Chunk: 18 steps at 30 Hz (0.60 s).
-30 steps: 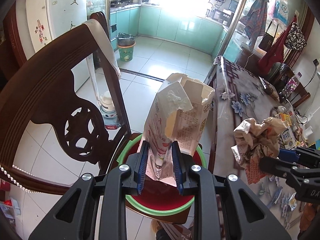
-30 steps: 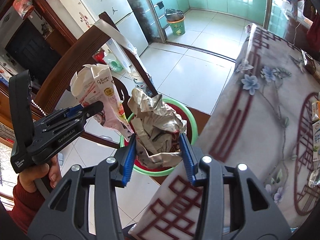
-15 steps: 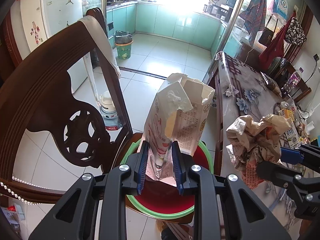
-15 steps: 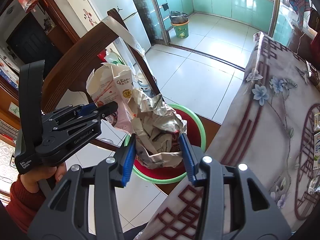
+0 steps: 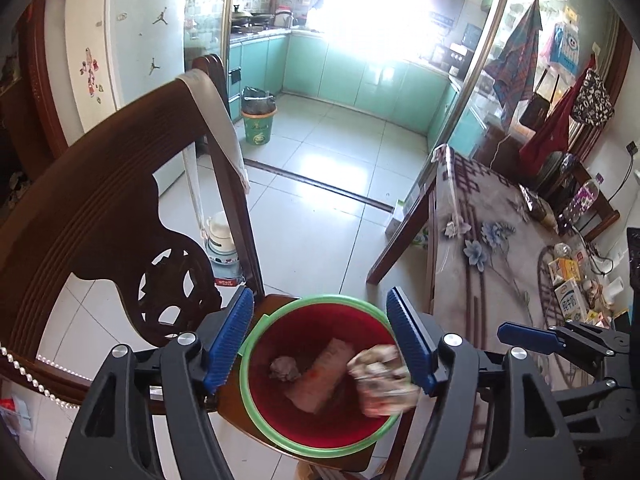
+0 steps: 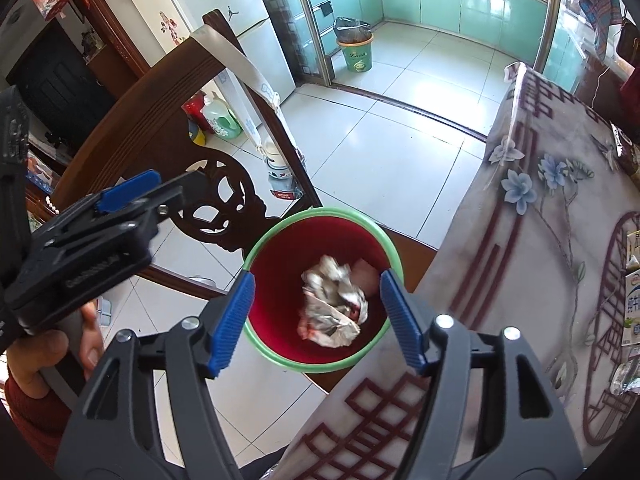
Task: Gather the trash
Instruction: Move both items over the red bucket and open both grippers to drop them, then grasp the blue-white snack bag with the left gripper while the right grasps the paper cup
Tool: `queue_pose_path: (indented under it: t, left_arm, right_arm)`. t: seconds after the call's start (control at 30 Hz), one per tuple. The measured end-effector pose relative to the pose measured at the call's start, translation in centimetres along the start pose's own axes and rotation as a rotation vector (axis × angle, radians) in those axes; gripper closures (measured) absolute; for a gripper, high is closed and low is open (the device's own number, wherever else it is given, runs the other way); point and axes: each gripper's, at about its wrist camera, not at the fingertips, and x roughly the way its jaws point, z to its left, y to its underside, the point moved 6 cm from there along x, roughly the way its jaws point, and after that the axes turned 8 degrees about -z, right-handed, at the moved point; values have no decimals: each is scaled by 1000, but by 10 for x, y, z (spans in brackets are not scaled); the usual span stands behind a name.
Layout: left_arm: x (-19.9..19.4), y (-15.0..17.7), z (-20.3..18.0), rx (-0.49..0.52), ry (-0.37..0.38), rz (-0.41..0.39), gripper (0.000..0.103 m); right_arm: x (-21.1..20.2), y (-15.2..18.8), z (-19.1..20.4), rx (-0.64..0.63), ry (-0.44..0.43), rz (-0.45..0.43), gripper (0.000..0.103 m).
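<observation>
Blue-padded fingers of the left tool (image 5: 320, 338) stand wide and are opening, with nothing gripped between them; they hang above a round red bin with a green rim (image 5: 256, 400). The right tool (image 6: 316, 318) is likewise released, its jaws opening over the same bin (image 6: 256, 340), and it shows at the right edge of the left wrist view (image 5: 528, 336). Inside the bin lie a crushed pink-and-white paper carton (image 5: 320, 376), a crumpled wad of grey-white paper (image 6: 332, 300) blurred near the right wall, and a small grey scrap (image 5: 284, 368). None of them touches either tool. The bin sits on the seat of a dark carved wooden chair (image 5: 100, 208), which has a pale cloth strap (image 5: 216, 120) draped over its back. Just beside the chair stands the surface with a grey floral cloth (image 6: 540, 240); small drink cartons (image 5: 568, 300) rest on its far part. A hand (image 6: 44, 356) with a red sleeve holds the left tool's body.
</observation>
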Motion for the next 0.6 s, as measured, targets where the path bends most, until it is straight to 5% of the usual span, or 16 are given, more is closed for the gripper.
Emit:
queue_pose_path:
  t: [0.3, 0.6]
  left_arm:
    - [-35, 5, -17, -10, 9, -38, 36]
    - [-62, 22, -99, 104, 112, -50, 35]
  right_arm:
    - [-31, 6, -17, 7, 13, -47, 38]
    - [-114, 45, -66, 25, 143, -176, 35]
